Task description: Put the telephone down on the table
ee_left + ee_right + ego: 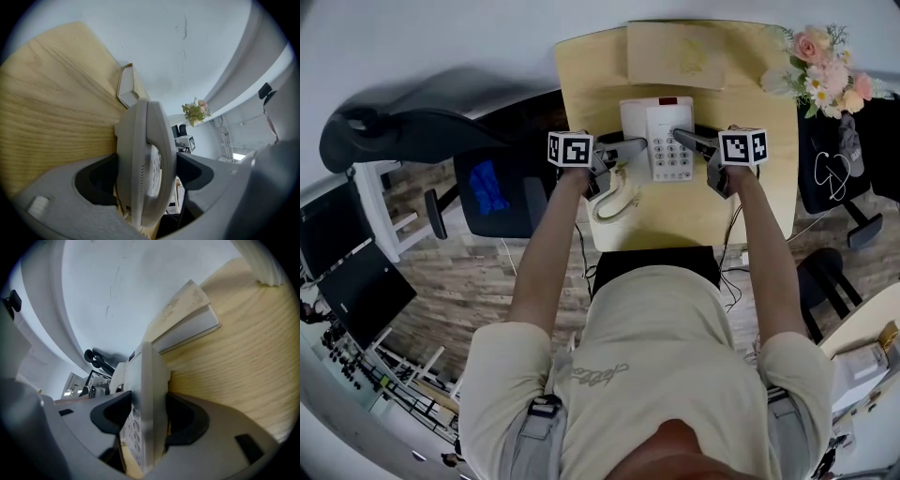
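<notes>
A white desk telephone (661, 139) with a keypad and a red light is over the middle of the pale wood table (759, 178). My left gripper (637, 145) is shut on its left side, my right gripper (682, 139) on its right side. Its coiled cord (616, 199) lies on the table toward me. In the left gripper view the telephone (146, 159) stands edge-on, pinched between the jaws of the left gripper (145, 176). In the right gripper view the telephone (146, 394) is likewise clamped by the right gripper (143, 420). Whether its base touches the table I cannot tell.
A closed tan book (675, 54) lies at the table's far edge, just beyond the telephone. A bunch of pink and white flowers (825, 70) stands at the far right corner. A black office chair (412, 136) is to the left of the table, another chair (839, 178) to the right.
</notes>
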A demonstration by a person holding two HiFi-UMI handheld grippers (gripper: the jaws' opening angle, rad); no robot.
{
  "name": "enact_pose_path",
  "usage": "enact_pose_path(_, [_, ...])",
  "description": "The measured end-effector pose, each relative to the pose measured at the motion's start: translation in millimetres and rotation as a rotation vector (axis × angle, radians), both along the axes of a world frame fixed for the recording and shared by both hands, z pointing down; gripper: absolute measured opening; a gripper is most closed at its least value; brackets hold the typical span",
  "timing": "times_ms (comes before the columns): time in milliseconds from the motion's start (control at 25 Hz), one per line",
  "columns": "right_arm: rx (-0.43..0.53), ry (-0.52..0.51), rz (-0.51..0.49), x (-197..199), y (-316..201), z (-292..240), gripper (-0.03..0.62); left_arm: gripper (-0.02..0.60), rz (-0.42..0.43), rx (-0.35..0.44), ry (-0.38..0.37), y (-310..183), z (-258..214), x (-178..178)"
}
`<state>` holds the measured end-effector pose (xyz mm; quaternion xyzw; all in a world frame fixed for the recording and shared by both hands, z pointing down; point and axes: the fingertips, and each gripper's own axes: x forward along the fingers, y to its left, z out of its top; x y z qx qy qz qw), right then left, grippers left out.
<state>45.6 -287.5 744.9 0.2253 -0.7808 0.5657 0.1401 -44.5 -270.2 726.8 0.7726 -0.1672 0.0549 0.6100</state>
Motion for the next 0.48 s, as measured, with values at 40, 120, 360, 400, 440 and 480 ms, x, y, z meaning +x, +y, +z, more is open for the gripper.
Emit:
enact_pose_path(40, [0.002, 0.001, 0.0, -0.3, -0.3, -0.2, 0.219, 0.388, 0.001, -0.001, -0.002, -0.4, -0.1, -0.2])
enact_pose_path(120, [0.0, 0.01, 0.004, -0.3, -0.5, -0.4, 0.221, 0.388, 0.004, -0.003, -0.009, -0.8, -0.2, -0.6])
enact_pose_path(360, [-0.013, 0.103, -0.002, 2.6, -1.1, -2.1, 0.222, 0.388, 0.006, -0.024, -0.042, 0.5, 0.1, -1.4])
enact_pose_path(400, [-0.005, 0.122, -0.003, 3.8, -1.5, -2.7, 0.222, 0.388, 0.0, -0.029, -0.045, 0.8, 0.3, -1.5])
enact_pose_path(440, [0.007, 0.143, -0.001, 5.6, -2.1, -3.7, 0.222, 0.388, -0.007, -0.032, -0.05, 1.0, 0.5, -1.9])
enact_pose_path(480, [0.019, 0.162, 0.005, 7.9, -2.8, -5.5, 0.221, 0.388, -0.015, -0.032, -0.059, 1.1, 0.5, -2.5])
